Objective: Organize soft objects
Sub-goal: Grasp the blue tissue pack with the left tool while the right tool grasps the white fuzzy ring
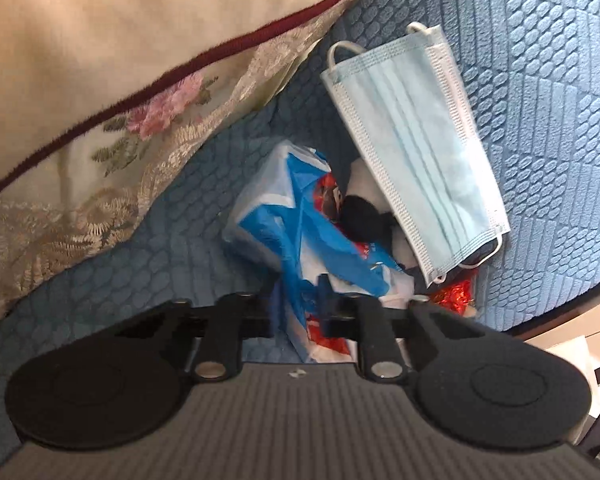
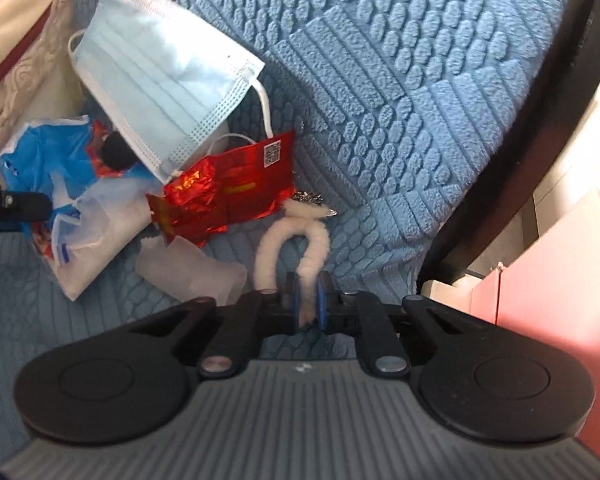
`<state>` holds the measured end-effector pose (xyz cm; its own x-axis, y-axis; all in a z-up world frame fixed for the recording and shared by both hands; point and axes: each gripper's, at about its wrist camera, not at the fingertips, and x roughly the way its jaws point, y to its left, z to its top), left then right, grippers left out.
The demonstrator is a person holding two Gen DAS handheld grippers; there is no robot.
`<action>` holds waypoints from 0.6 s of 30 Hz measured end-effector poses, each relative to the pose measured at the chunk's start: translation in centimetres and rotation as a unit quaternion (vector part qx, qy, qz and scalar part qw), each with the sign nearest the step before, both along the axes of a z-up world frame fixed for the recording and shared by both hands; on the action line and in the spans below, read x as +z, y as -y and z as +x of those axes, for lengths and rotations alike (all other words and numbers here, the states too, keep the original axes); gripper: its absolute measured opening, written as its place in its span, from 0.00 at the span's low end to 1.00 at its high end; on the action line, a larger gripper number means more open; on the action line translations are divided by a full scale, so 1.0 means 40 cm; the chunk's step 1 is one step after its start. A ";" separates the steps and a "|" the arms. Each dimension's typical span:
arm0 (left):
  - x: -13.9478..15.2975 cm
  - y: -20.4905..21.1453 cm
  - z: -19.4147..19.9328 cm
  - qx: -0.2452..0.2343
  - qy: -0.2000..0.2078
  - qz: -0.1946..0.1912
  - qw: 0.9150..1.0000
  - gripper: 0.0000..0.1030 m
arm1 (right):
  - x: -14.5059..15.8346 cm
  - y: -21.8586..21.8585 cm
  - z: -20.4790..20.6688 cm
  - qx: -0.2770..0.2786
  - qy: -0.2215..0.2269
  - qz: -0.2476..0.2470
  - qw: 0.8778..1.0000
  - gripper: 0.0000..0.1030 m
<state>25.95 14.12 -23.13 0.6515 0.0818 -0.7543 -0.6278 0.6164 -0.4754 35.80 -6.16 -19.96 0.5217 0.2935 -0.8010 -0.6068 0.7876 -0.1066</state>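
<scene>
Left wrist view: the left hand-held gripper [image 1: 300,320] is pinching a crumpled blue-and-white plastic bag [image 1: 296,240] on the blue quilted cover [image 1: 540,100]. A face mask [image 1: 412,156] overlaps the bag's far side, hiding a dark item beneath; an embroidered cushion [image 1: 100,120] crowds the left.

Right wrist view: the right hand-held gripper [image 2: 309,305] pinches a white fuzzy loop [image 2: 296,240]. A red foil wrapper [image 2: 228,192] lies just beside it, partly under the mask [image 2: 160,80].

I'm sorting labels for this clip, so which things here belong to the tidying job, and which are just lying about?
In the job:
- blue and white plastic bag, pinched in the left claw
- fluffy white loop, pinched in the right claw
- face mask
- red foil wrapper

Just lying about:
- blue quilted cover
- embroidered cream cushion
- pink box
</scene>
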 end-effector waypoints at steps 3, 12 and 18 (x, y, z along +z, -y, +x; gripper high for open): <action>0.012 -0.007 -0.012 -0.003 0.015 -0.008 1.000 0.10 | 0.014 0.012 -0.011 -0.010 0.002 0.006 1.000 0.11; 0.059 0.004 -0.067 -0.010 0.036 0.014 0.999 0.08 | 0.083 0.065 -0.083 -0.027 0.013 0.036 0.999 0.09; 0.098 0.027 -0.119 -0.008 0.042 0.066 0.997 0.08 | 0.112 0.090 -0.129 -0.010 0.008 0.046 0.999 0.09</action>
